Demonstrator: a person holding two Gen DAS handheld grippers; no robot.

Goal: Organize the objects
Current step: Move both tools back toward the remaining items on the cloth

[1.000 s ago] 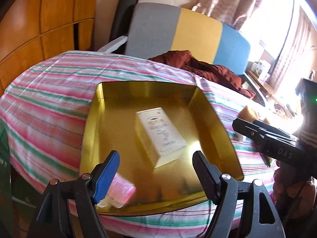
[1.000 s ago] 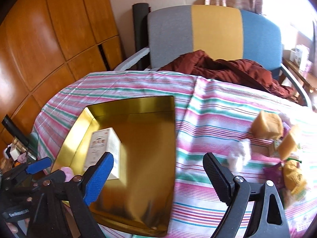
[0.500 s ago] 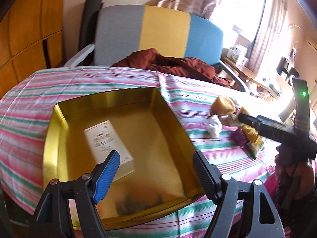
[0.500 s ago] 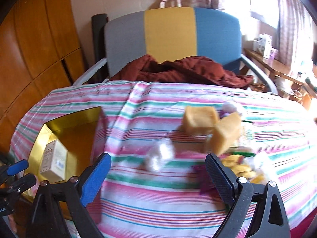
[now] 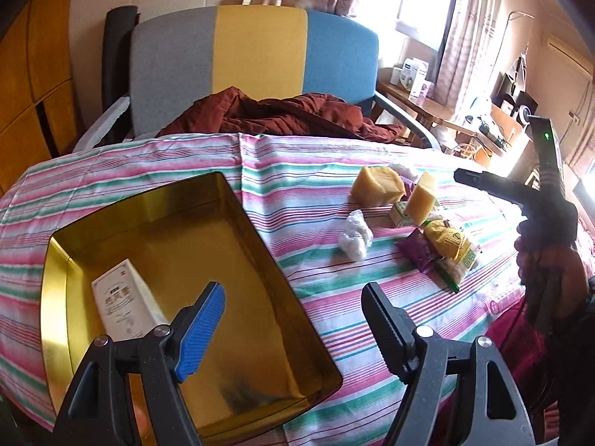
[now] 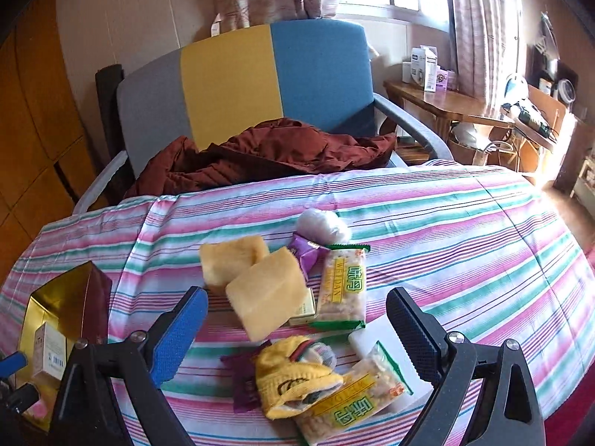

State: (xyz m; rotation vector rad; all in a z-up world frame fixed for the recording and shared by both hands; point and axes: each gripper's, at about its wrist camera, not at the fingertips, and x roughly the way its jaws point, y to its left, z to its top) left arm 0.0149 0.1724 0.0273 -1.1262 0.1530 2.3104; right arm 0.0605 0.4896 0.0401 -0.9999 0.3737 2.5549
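Right claw [image 6: 297, 323]: mine, gaping, empty — poised over snack pile [image 6: 316, 371].
Left claw [image 5: 293, 319]: gaping, empty — beside gold tin [image 5: 63, 334].

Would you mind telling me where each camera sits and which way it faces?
Left wrist: on the left gripper, fingers open, facing the gold tray and snack pile; the person's hand with the right gripper shows at right.
Right wrist: on the right gripper, fingers open, above the snack pile, facing the chair.
Shared: tray, white box, snacks, striped tablecloth, chair.
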